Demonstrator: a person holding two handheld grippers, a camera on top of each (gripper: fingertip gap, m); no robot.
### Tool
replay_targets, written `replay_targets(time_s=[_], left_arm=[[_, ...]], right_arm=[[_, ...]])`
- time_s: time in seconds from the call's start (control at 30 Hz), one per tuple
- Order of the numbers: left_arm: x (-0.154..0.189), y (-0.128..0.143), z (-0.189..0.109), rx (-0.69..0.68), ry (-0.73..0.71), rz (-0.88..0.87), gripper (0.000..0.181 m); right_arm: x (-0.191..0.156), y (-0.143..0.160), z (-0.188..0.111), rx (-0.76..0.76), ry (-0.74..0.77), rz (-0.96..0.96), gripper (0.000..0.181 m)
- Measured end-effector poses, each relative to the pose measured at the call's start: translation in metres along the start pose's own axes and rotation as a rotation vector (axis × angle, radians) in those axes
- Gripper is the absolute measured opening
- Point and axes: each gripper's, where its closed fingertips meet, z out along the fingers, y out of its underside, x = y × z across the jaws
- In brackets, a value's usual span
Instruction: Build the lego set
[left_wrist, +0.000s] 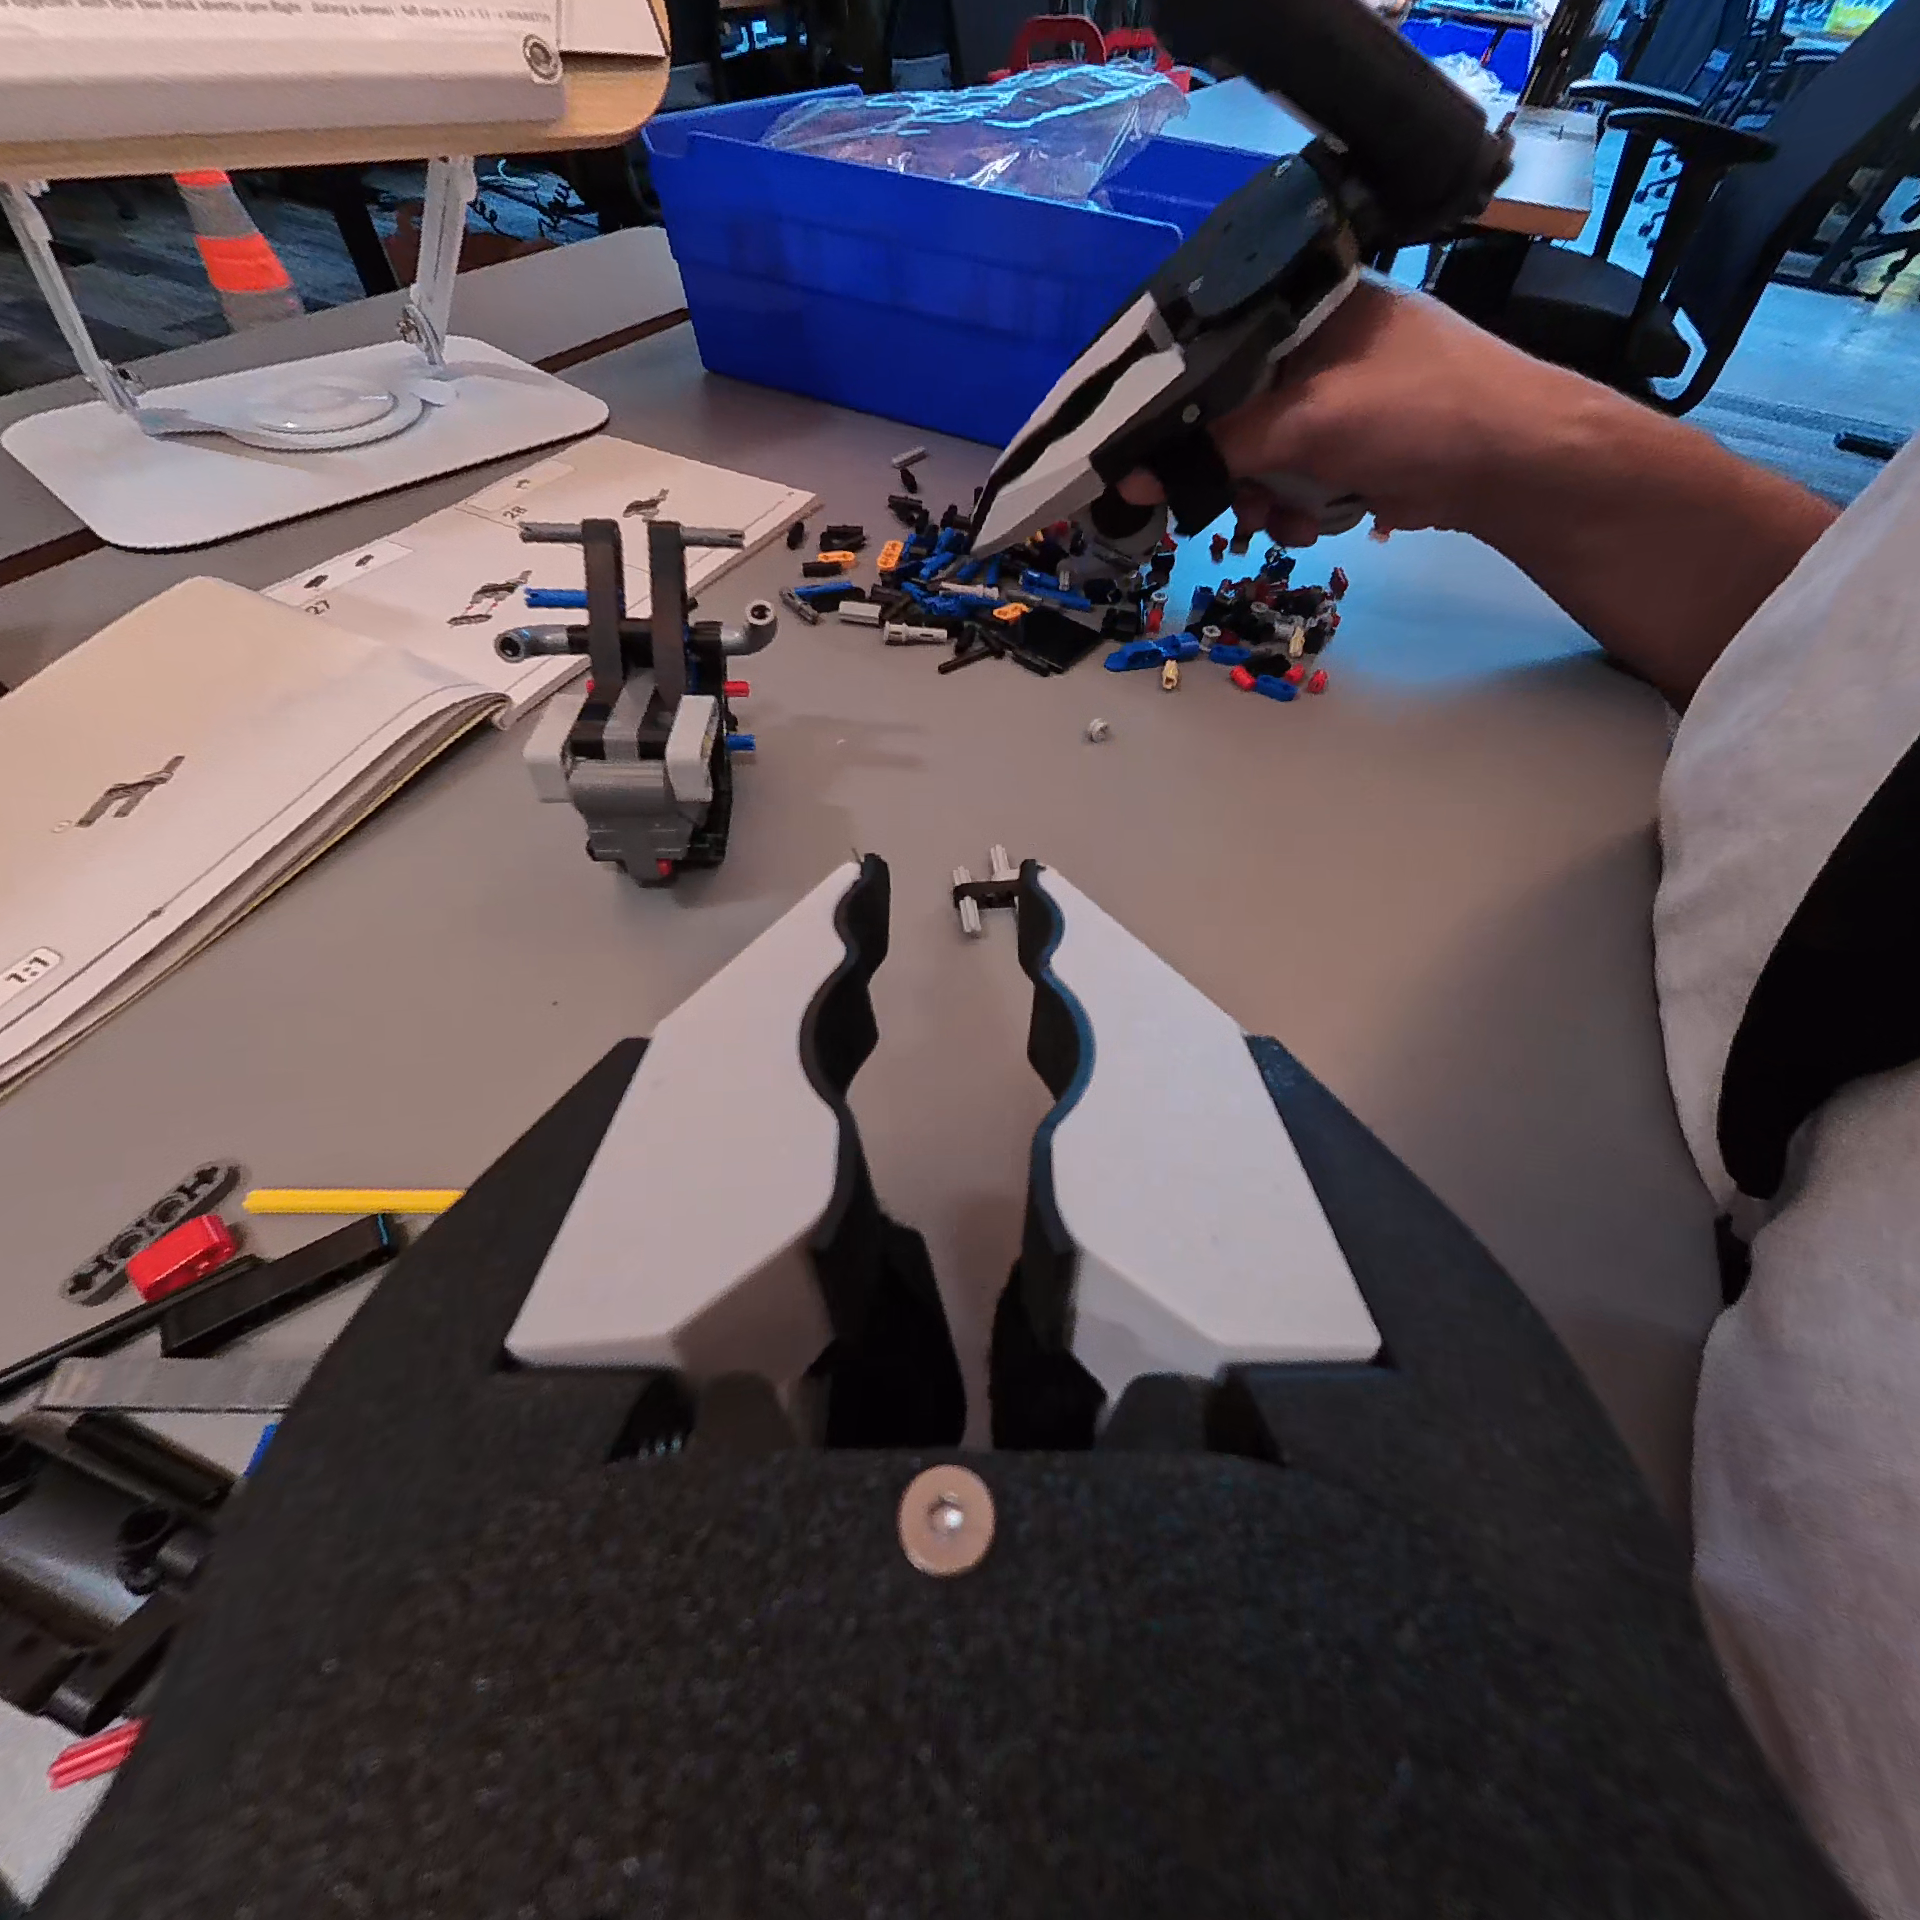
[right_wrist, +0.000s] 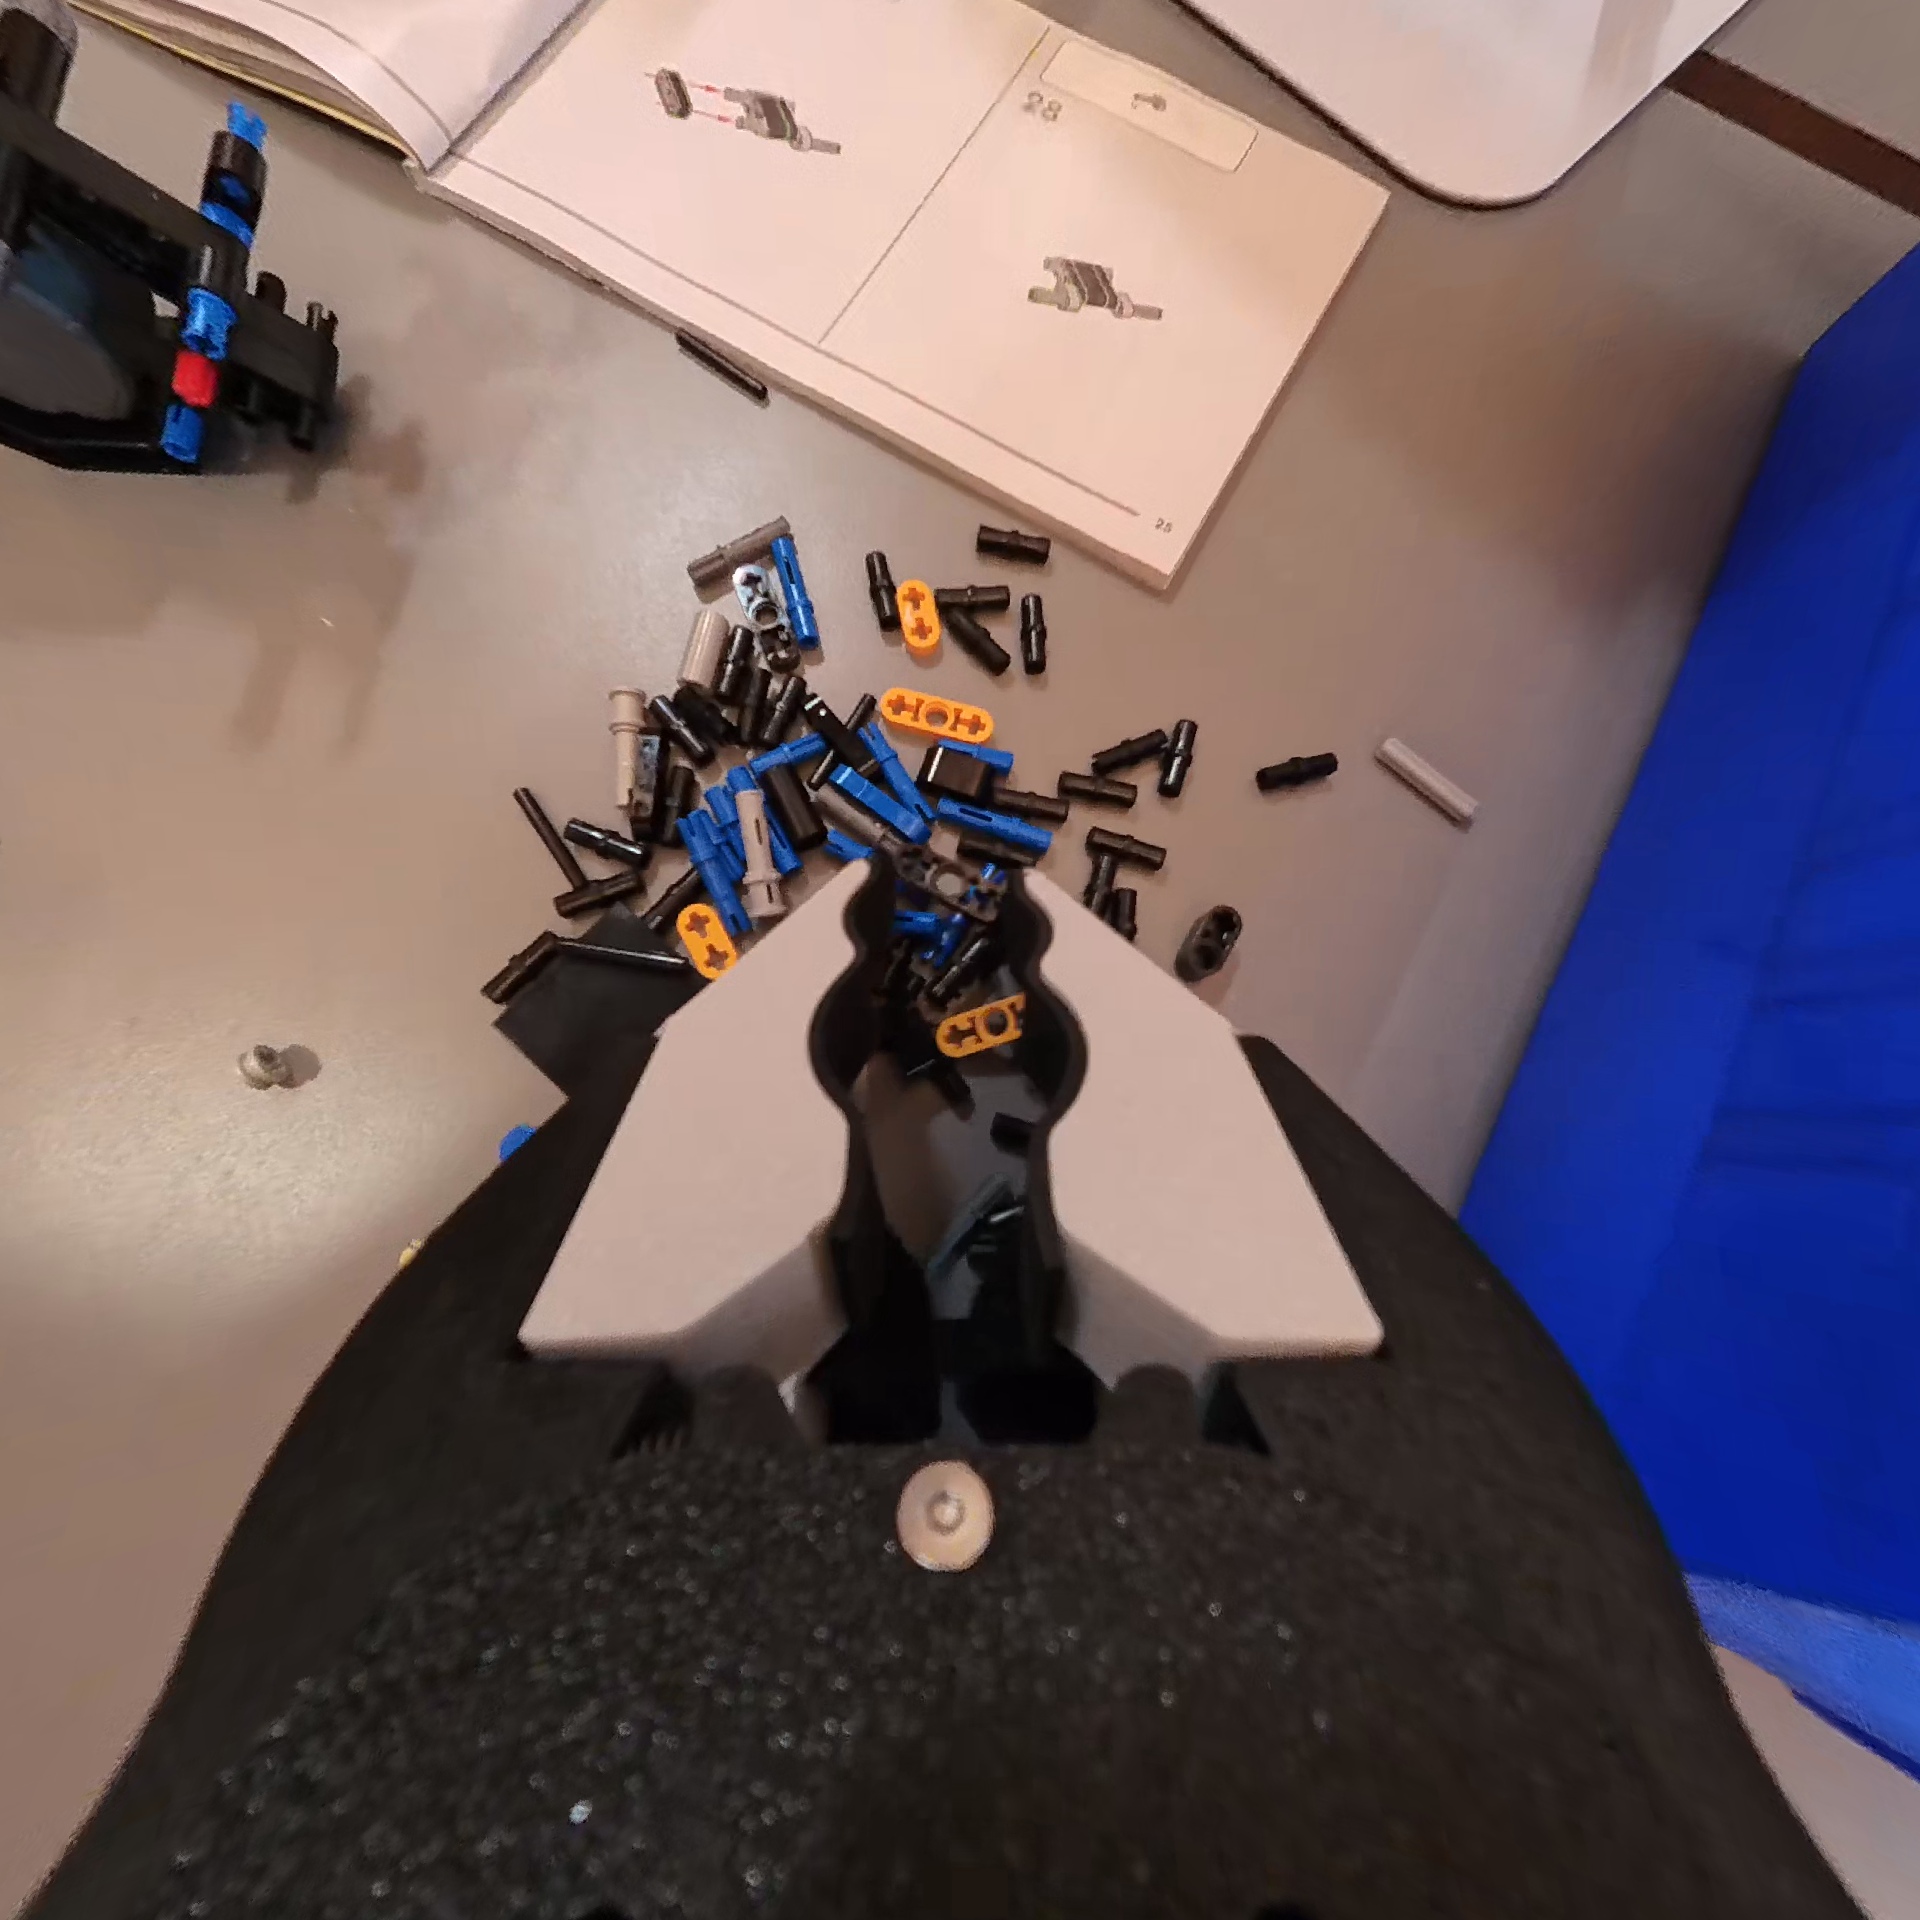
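Gaping left tongs (left_wrist: 951, 883), right tongs (right_wrist: 951, 883) parted over glossy plastic pins (right_wrist: 831, 790)

Left gripper (left_wrist: 948, 878) is held low at frame centre, jaws parted. Right gripper (left_wrist: 982, 540) is angled down from upper right, tips nearly closed, gripped by a hand (left_wrist: 1340, 436).

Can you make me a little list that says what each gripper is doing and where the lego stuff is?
left gripper: open, low over the grey table; small black piece with light grey pins at its right fingertip
right gripper: partly open, tips down in the pile of loose pieces
half-built model: standing beside the open instruction booklet
blue bin: behind the pile, with a plastic bag inside
grip: cannot tell whether either gripper holds a piece
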Motion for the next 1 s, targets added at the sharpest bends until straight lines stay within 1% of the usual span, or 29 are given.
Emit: replay_targets(time_s=[0.1,0.17,0.27,0.33,0.4,0.47,0.53,0.63,0.8,1.0], left_arm=[[-0.001,-0.001,-0.001,0.011,0.002,-0.012,0.023],[-0.002,-0.002,-0.002,0.019,-0.002,-0.015,0.023],[-0.002,-0.002,-0.002,0.017,-0.006,-0.01,0.023],[-0.002,-0.002,-0.002,0.015,-0.012,-0.001,0.023],[-0.002,-0.002,-0.002,0.02,-0.019,0.005,0.022],[-0.002,-0.003,-0.004,0.029,-0.024,-0.001,0.022],[-0.003,-0.004,-0.007,0.042,-0.028,-0.016,0.022],[-0.005,-0.006,-0.01,0.058,-0.034,-0.036,0.022],[-0.006,-0.006,-0.013,0.065,-0.037,-0.048,0.022],[0.001,-0.003,-0.012,0.052,-0.019,-0.031,0.022]], right_arm=[[0.001,-0.013,-0.011,0.068,0.027,-0.027,0.02],[-0.01,-0.027,-0.022,0.131,-0.008,-0.065,0.02],[-0.058,-0.044,-0.039,0.216,-0.197,-0.144,0.021],[-0.097,-0.045,-0.046,0.234,-0.341,-0.201,0.021],[-0.14,-0.039,-0.051,0.231,-0.492,-0.256,0.021],[-0.171,-0.023,-0.047,0.158,-0.57,-0.311,0.02],[-0.19,-0.009,-0.038,0.101,-0.584,-0.364,0.02],[-0.204,0.001,-0.032,0.06,-0.576,-0.409,0.02],[-0.213,0.015,-0.023,0.01,-0.513,-0.485,0.021],[-0.219,0.013,-0.023,0.043,-0.503,-0.447,0.021]])
